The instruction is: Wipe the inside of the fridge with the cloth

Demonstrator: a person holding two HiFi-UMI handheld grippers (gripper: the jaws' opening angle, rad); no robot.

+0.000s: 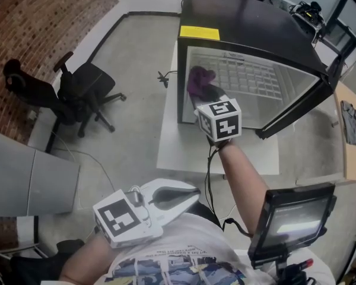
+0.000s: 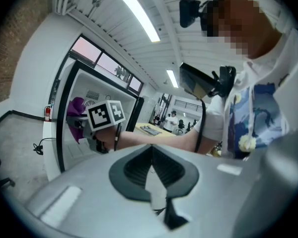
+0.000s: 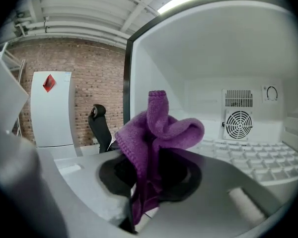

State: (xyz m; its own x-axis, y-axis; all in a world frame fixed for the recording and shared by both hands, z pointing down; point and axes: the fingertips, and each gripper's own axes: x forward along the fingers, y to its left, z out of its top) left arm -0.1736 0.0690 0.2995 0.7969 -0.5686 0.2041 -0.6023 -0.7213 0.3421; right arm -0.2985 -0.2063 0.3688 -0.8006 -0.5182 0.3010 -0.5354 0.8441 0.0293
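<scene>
We hold the right gripper (image 1: 205,92) clenched on the purple cloth (image 3: 161,125), which bunches up from between its jaws and rises above them. It sits just inside the open front of the fridge (image 1: 249,31), with the round fan grille (image 3: 238,124) on the white back wall ahead of the jaws and the gridded white floor (image 3: 260,155) below and to their right. Our left gripper (image 2: 151,168) sits low near our body, well behind the right one, jaws closed together with nothing between them.
</scene>
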